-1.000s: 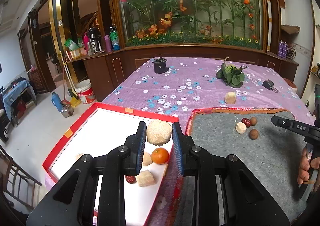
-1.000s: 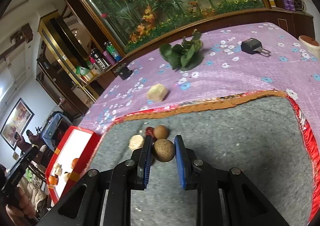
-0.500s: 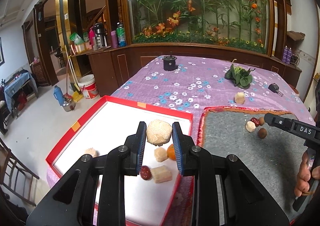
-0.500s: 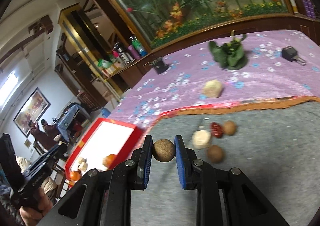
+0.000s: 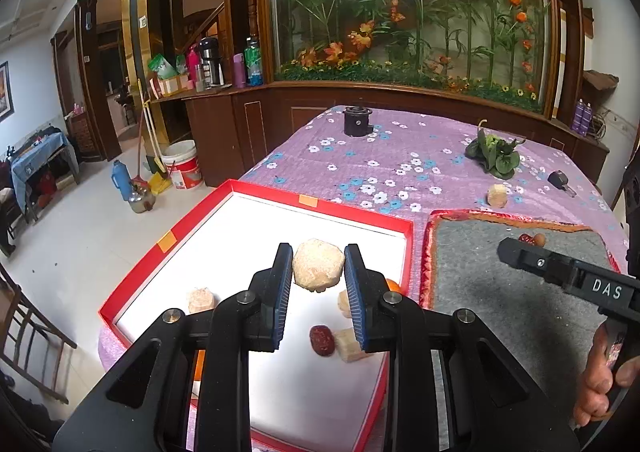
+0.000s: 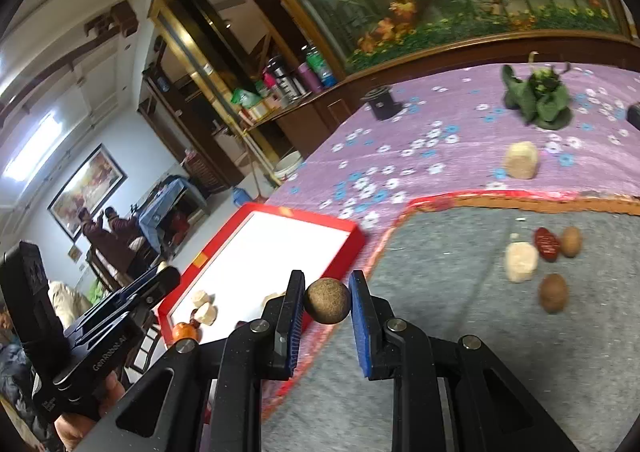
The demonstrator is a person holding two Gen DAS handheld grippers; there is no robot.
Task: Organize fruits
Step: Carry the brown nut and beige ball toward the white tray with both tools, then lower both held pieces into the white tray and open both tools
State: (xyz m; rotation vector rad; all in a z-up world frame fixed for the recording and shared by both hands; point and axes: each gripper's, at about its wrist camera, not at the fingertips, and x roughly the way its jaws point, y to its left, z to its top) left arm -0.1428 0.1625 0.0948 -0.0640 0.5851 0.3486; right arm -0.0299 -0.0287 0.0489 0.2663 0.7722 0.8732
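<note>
Left gripper (image 5: 316,284) clamps a pale round fruit (image 5: 318,264) above the red tray (image 5: 320,208); several pieces lie inside. Right gripper (image 6: 326,316) grips a brown ball fruit (image 6: 327,301) beside the tray. Four pieces (image 6: 520,262) remain on the grey mat (image 6: 460,292); roughly half done.

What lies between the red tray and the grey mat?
A narrow strip of purple cloth between red tray and grey mat; nothing on it, left wrist view.
</note>
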